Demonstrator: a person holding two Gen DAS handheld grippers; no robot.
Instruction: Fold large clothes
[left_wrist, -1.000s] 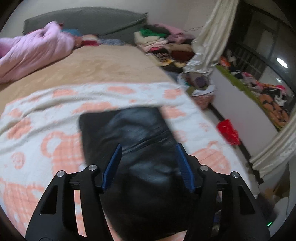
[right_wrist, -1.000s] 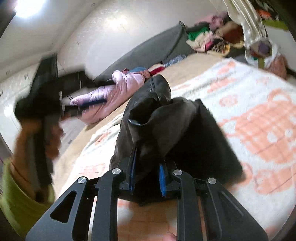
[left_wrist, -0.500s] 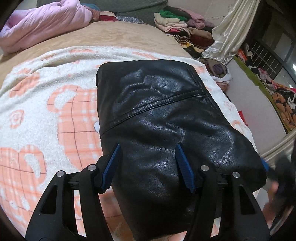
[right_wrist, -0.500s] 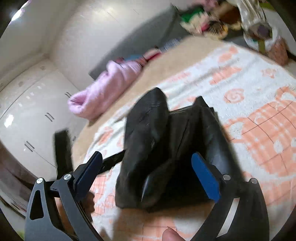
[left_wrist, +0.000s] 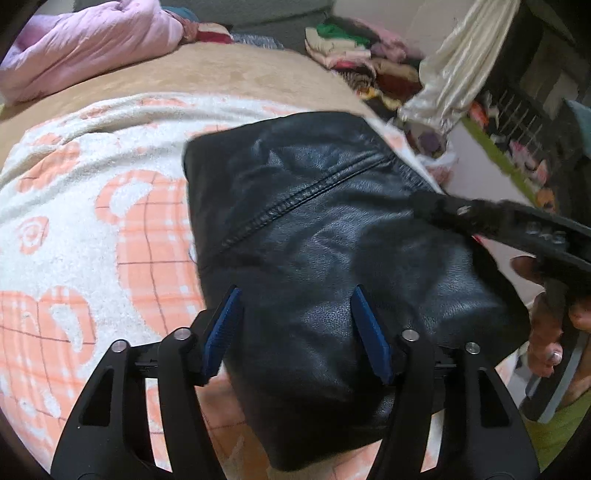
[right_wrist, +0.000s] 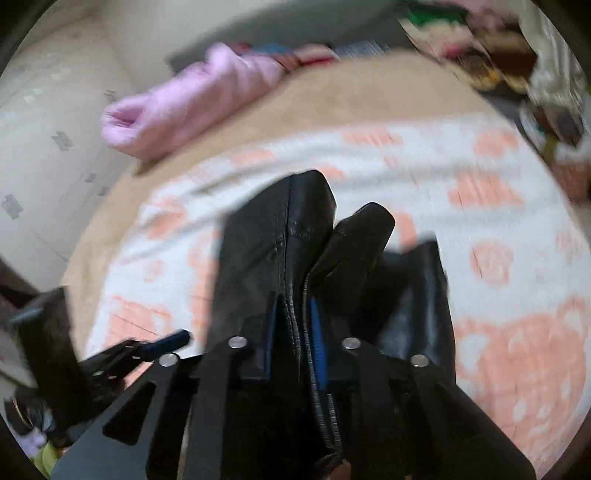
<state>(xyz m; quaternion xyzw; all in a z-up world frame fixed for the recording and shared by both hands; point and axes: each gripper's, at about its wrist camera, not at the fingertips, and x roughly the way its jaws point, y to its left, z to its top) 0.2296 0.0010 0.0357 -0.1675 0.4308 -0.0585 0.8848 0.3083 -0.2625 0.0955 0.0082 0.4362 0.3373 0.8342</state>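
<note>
Left tool (left_wrist: 295, 325): blue pads spread wide, hovering over the near half of the black leather jacket (left_wrist: 332, 266), nothing between them. Whether the tips touch the leather cannot be told from this angle.

Right tool (right_wrist: 293, 332): pads drawn narrow, clamped on a seamed edge of the jacket (right_wrist: 284, 240) that stands up between them. Folded layers rise in peaks beyond the tips (this view is motion-blurred, so finer detail is lost). In the left wrist view the right tool (left_wrist: 436, 206) comes in from the right side over the jacket's far right edge, with the person's hand (left_wrist: 550, 314) on its handle.

Jacket: folded into a thick bundle, a stitched seam running diagonally across its top. It lies on a white towel blanket with orange bear print (left_wrist: 92, 229), toward that blanket's right side.

Blanket is spread over a bed with a tan cover (left_wrist: 221, 74). A pink quilt (left_wrist: 85, 40) is heaped at the far left of the bed. Piled folded clothes (left_wrist: 354, 51) sit at the far right, with a cream curtain (left_wrist: 454, 70) just beside them.
</note>
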